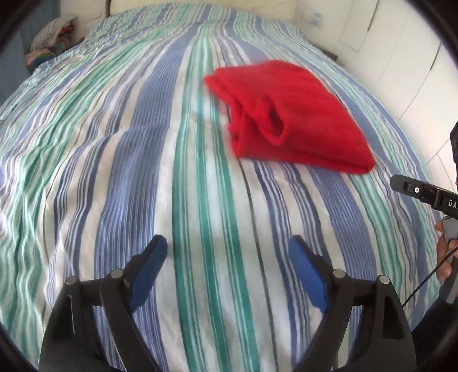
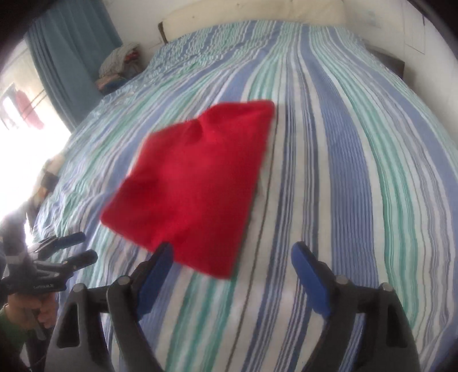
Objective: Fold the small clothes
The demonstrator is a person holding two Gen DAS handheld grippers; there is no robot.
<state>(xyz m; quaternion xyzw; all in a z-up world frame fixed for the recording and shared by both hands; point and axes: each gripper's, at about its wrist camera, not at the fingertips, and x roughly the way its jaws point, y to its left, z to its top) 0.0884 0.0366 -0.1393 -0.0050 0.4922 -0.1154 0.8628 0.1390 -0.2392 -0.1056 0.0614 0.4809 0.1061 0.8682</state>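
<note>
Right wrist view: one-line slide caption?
Open right gripper hovers at the near edge of a folded red garment on the striped bedspread.

A wide bed (image 1: pixel 143 171) fills both views, covered by a sheet (image 2: pixel 357 171) striped lengthwise in blue, green and white, with light wrinkles along its left side. A pale headboard (image 2: pixel 257 25) stands at its far end. One thing lies on the sheet: a folded red cloth (image 1: pixel 289 114), a compact bundle with layered edges and a rolled opening showing on its left side in the left wrist view. It sits flat, right of the bed's middle.
</note>
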